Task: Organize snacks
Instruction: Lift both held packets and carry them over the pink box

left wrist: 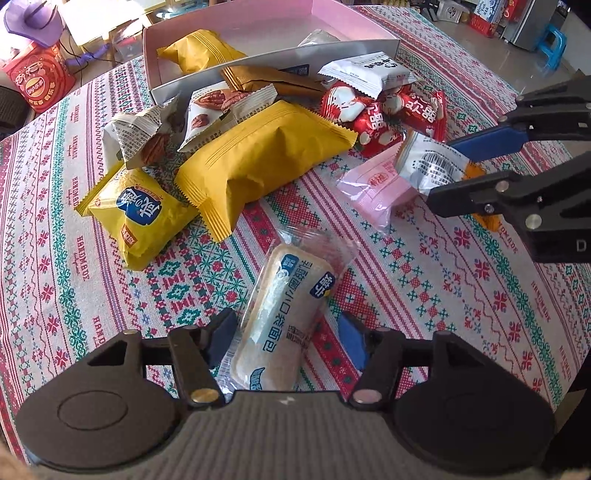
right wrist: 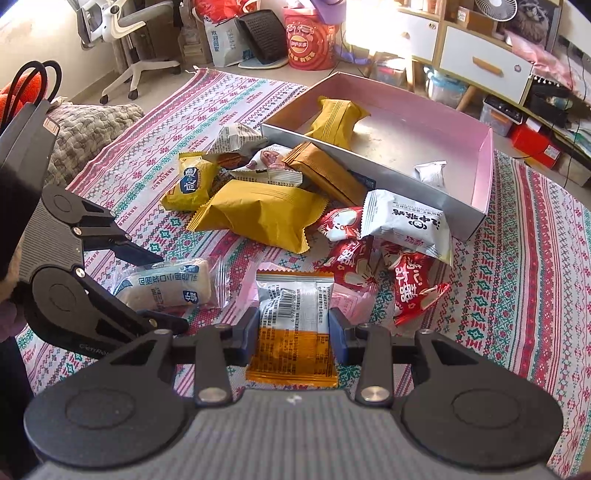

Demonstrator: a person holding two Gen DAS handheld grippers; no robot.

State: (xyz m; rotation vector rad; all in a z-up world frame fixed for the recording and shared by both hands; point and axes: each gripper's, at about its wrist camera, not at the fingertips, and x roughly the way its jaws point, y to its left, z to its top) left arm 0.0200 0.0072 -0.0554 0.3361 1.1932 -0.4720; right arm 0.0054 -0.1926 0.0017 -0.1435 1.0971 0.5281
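I see the box (right wrist: 476, 173), pink inside, open, lying flat on the cloth. In it lie a yellow pack (right wrist: 338, 120) and a small white pack (right wrist: 430, 171). Against its near wall lean a brown pack (right wrist: 325, 173) and a white pack (right wrist: 406, 221). Further out lie the big yellow pack (right wrist: 258, 218), red packs (right wrist: 413, 284), a clear-wrapped bread (left wrist: 284, 317) and an orange-white sachet (right wrist: 291, 332).

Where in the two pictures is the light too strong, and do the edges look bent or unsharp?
Left wrist view: sunlight washes out the pink box interior at the top; the tablecloth pattern curves toward the edges, fisheye bending. Right wrist view: glare whitens the floor beside the cabinet; the centre is sharp, the corners darken.
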